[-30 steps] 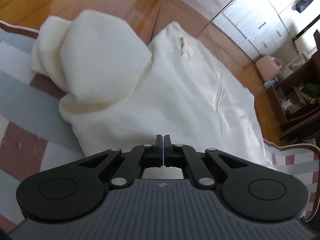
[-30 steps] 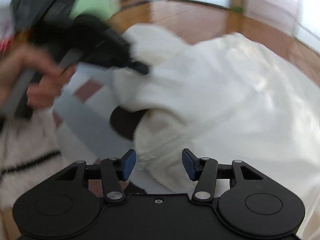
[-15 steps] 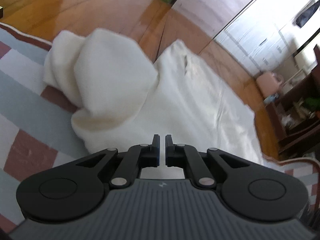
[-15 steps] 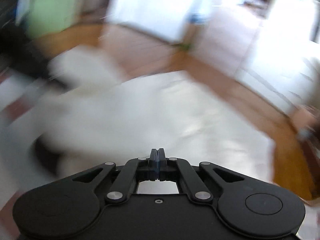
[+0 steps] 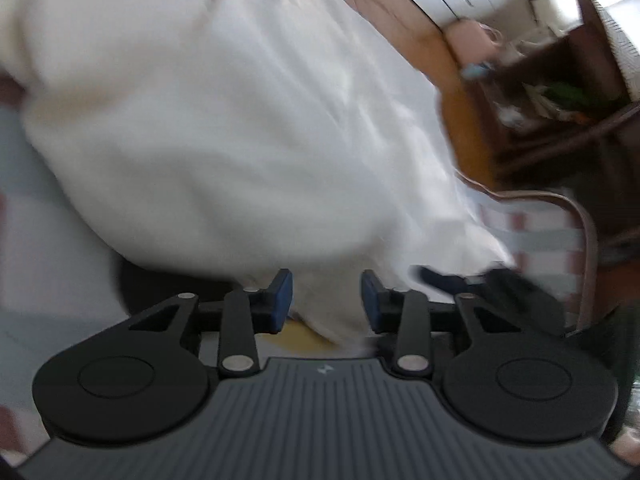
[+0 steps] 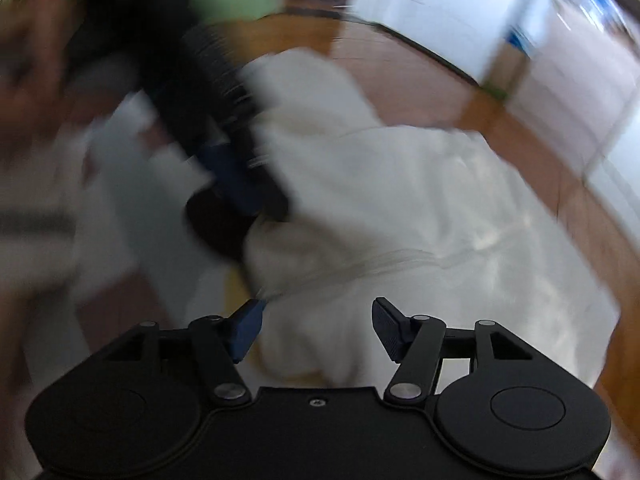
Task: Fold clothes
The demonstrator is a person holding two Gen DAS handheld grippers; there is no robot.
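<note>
A cream white garment [image 5: 224, 120] lies spread on a striped rug, blurred by motion. My left gripper [image 5: 326, 294] is open, its blue pads either side of the garment's near edge. My right gripper [image 6: 316, 322] is open too, with the garment's hem [image 6: 340, 268] just ahead of it. In the right wrist view the left gripper [image 6: 232, 176] shows as a dark blur at the garment's left edge. In the left wrist view the right gripper's fingers [image 5: 448, 280] show low on the right.
The grey, white and red striped rug [image 5: 532, 232] lies on a wooden floor [image 6: 400, 56]. A dark wooden shelf unit [image 5: 560, 92] stands at the right, with a pink object [image 5: 468, 32] beside it. White cabinets line the far wall.
Both grippers have opened from shut. The left one has moved down and in close to the garment's near edge. The right wrist view has swung back toward the garment's left edge.
</note>
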